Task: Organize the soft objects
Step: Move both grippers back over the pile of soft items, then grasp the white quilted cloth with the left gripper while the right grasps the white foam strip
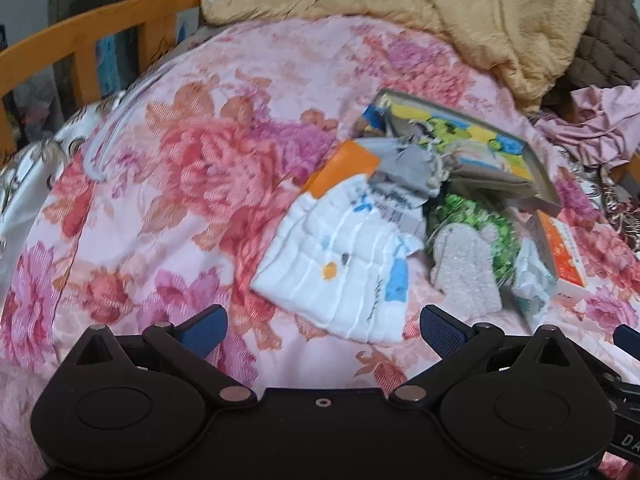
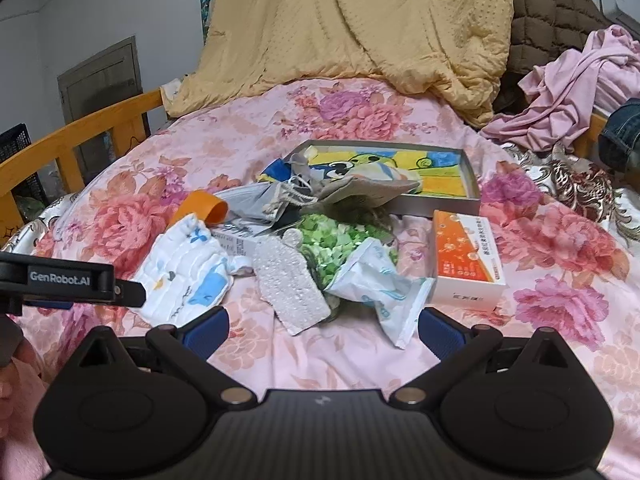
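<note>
A pile of soft items lies on the floral bedspread [image 1: 168,168] [image 2: 280,120]. A folded white cloth with blue and orange prints [image 1: 344,264] [image 2: 188,268] lies at the pile's left. Beside it are a grey sparkly pad [image 1: 466,268] [image 2: 290,284], a green frilly bundle [image 1: 472,212] [image 2: 340,244], a crumpled white packet [image 2: 380,288] and a grey drawstring pouch [image 1: 408,164] [image 2: 276,200]. My left gripper [image 1: 323,326] is open just short of the white cloth, holding nothing. My right gripper [image 2: 323,326] is open in front of the pad and packet, also holding nothing.
A shallow tray with a colourful cartoon lining [image 1: 532,148] [image 2: 472,184] sits behind the pile. An orange and white box [image 1: 564,256] [image 2: 468,260] lies to the right. A yellow quilt [image 2: 360,32], pink clothing [image 2: 568,88] and a wooden bed rail [image 1: 80,40] border the bed.
</note>
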A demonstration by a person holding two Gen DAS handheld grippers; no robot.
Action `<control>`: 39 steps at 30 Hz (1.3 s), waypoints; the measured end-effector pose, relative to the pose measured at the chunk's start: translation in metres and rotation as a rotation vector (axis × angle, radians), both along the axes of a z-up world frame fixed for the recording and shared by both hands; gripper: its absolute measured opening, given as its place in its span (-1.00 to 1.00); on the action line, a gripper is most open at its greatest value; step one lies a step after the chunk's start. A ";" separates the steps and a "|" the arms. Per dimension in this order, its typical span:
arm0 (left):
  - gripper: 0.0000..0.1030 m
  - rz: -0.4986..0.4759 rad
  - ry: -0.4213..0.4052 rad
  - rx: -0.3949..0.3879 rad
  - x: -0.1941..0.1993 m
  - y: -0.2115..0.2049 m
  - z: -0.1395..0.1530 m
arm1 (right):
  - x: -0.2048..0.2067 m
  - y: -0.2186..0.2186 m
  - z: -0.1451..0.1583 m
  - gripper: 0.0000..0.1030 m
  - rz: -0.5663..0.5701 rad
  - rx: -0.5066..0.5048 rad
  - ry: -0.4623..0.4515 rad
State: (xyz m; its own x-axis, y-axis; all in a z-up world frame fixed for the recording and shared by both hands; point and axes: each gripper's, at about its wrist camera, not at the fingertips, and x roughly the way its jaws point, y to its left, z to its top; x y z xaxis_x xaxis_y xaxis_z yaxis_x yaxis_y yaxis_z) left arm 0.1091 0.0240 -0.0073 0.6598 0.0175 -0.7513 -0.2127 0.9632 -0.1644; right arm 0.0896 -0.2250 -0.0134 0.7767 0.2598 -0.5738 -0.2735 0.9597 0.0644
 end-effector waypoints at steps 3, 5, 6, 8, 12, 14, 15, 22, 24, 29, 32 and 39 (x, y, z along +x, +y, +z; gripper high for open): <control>0.98 0.003 0.024 -0.019 0.001 0.000 0.000 | 0.002 0.002 -0.003 0.99 0.022 0.006 0.018; 0.98 -0.003 0.027 -0.012 0.001 -0.001 0.000 | 0.006 0.008 -0.005 0.99 0.052 -0.017 0.022; 0.98 -0.004 0.034 -0.012 0.002 -0.001 -0.001 | 0.008 0.012 -0.006 0.99 0.065 -0.034 0.017; 0.98 -0.008 0.037 -0.032 0.002 0.002 0.000 | 0.011 0.019 -0.007 0.99 0.097 -0.074 -0.001; 0.98 0.022 0.001 -0.066 0.004 0.013 0.005 | 0.021 0.028 -0.009 0.99 0.161 -0.104 -0.006; 0.98 0.006 0.025 -0.064 0.012 0.015 0.005 | 0.029 0.029 -0.011 0.99 0.197 -0.097 0.018; 0.98 -0.015 0.047 -0.065 0.019 0.016 0.003 | 0.033 0.029 -0.013 0.99 0.214 -0.091 0.033; 0.98 -0.148 0.086 0.032 0.056 0.011 0.007 | 0.053 0.034 -0.026 0.99 0.342 -0.089 0.106; 0.98 -0.202 0.083 0.098 0.065 0.009 0.008 | 0.061 0.033 -0.029 0.99 0.346 -0.075 0.132; 0.98 -0.274 0.134 0.068 0.079 0.015 -0.005 | 0.081 0.029 -0.038 0.99 0.323 -0.022 0.182; 0.98 -0.286 0.169 0.011 0.084 0.018 -0.014 | 0.091 0.027 -0.043 0.99 0.297 0.009 0.228; 0.98 -0.237 0.201 0.001 0.101 0.020 -0.030 | 0.111 0.026 -0.055 0.99 0.269 0.051 0.269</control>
State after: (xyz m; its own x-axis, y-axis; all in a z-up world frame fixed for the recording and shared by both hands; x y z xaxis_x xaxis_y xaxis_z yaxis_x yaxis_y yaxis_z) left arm 0.2098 0.0444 -0.0375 0.4838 -0.1181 -0.8672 -0.0107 0.9900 -0.1408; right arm 0.2008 -0.1993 -0.0682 0.4998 0.4674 -0.7292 -0.4823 0.8495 0.2140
